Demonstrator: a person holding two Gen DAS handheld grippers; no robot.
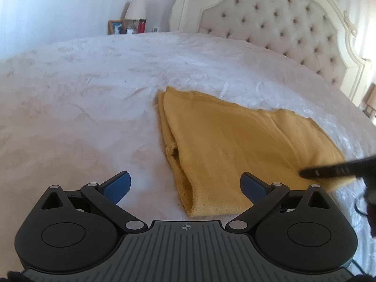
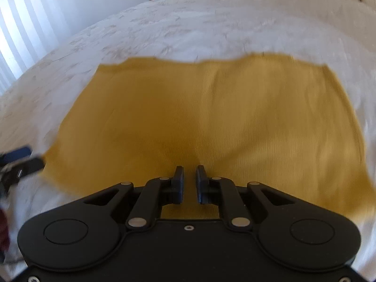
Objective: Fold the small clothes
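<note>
A mustard-yellow knit garment [image 1: 235, 141] lies folded flat on the white bedspread [image 1: 82, 94]. My left gripper [image 1: 185, 185] is open and empty, its blue pads wide apart, just short of the garment's near left corner. In the right wrist view the garment [image 2: 199, 112] fills the middle, blurred. My right gripper [image 2: 189, 181] hovers over its near edge with the jaws nearly together, a small gap between them and nothing held. One finger of the right gripper [image 1: 329, 170] shows at the right edge of the left wrist view, over the garment.
A tufted cream headboard [image 1: 282, 23] rises at the far right. A nightstand beyond the bed holds a lamp [image 1: 136, 8], a framed picture [image 1: 115, 27] and a red item [image 1: 141, 26]. Striped curtains [image 2: 21, 35] hang at the left.
</note>
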